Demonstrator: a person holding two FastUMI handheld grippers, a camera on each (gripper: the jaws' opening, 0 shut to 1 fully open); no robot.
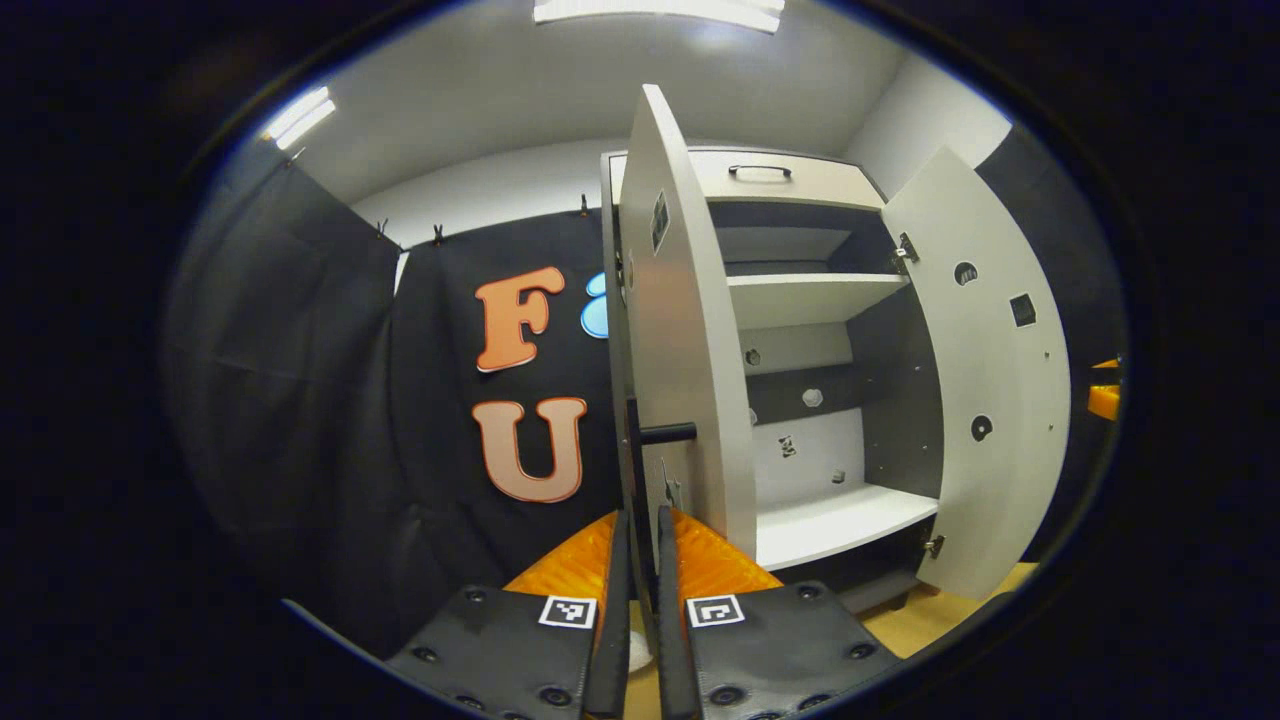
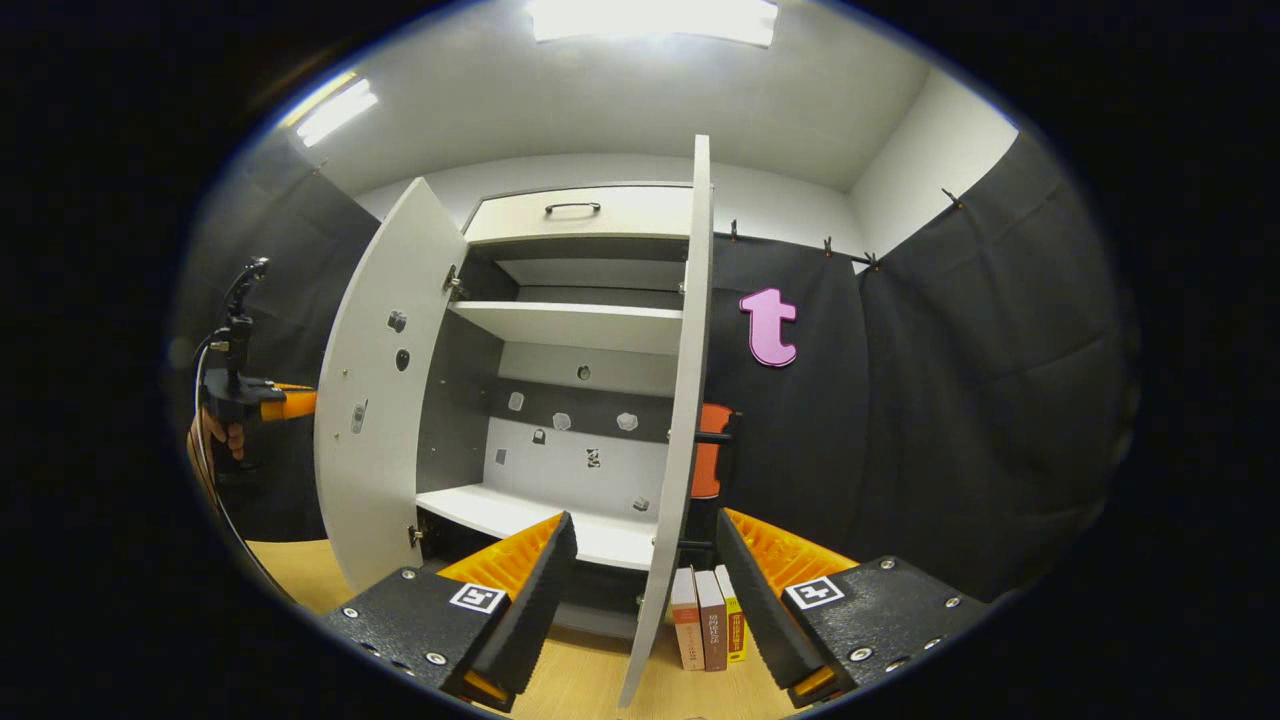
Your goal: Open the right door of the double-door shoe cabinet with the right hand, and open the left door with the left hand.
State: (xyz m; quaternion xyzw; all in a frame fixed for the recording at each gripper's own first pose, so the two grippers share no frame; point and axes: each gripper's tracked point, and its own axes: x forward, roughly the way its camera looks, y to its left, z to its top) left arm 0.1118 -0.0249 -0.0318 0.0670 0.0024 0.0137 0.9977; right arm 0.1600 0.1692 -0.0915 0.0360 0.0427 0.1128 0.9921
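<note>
Pale grey cabinet doors point(image 2: 385, 390), white shelves point(image 2: 570, 325), dark grey inner walls point(image 1: 900, 400); wood-toned floor point(image 2: 290, 575); books point(image 2: 708, 630) red, brown, yellow.

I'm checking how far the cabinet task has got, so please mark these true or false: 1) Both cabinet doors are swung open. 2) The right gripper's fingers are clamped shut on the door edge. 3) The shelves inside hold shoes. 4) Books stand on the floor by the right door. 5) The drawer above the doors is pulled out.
1) True: the left door and the right door both stand open.
2) False: the right gripper is open, its fingers spread either side of the door edge without pressing it.
3) False: the shelves look bare.
4) True: a few books stand upright at the door's foot.
5) False: the drawer sits flush, closed.
</note>
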